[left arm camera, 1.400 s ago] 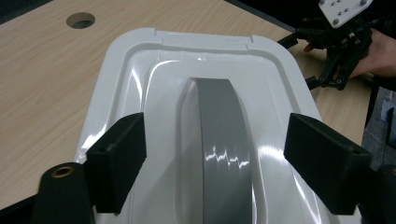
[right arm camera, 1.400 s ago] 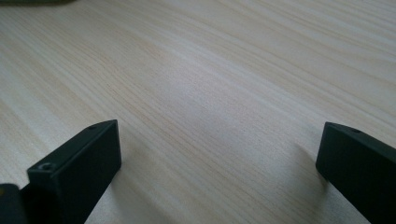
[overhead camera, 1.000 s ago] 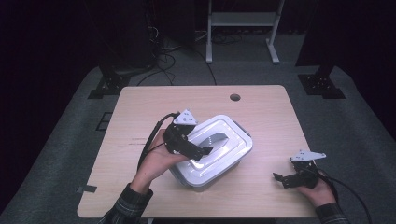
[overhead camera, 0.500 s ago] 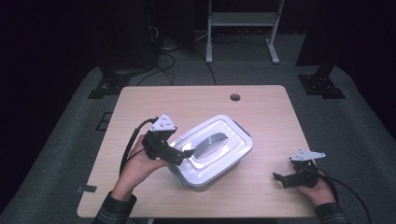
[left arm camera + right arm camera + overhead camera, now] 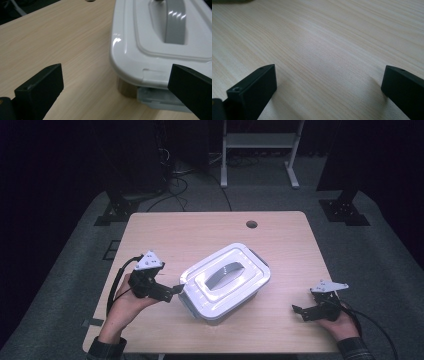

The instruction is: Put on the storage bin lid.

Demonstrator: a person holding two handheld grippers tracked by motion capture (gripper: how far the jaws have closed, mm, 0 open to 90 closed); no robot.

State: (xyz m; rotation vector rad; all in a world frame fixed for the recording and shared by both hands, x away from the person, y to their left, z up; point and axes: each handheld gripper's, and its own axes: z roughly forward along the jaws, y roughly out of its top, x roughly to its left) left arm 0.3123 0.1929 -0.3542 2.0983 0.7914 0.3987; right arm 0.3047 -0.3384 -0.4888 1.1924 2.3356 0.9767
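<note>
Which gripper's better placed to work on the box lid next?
Left. The left gripper sits open right at the near corner of the white lidded box, one of its fingers by the lid edge. The right gripper is open over bare table, well apart.

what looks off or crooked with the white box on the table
The white box sits skewed, its sides at an angle to the table edges. Its lid looks seated and no spill or damage shows. The left gripper, jaws open, is at its near corner.
</note>
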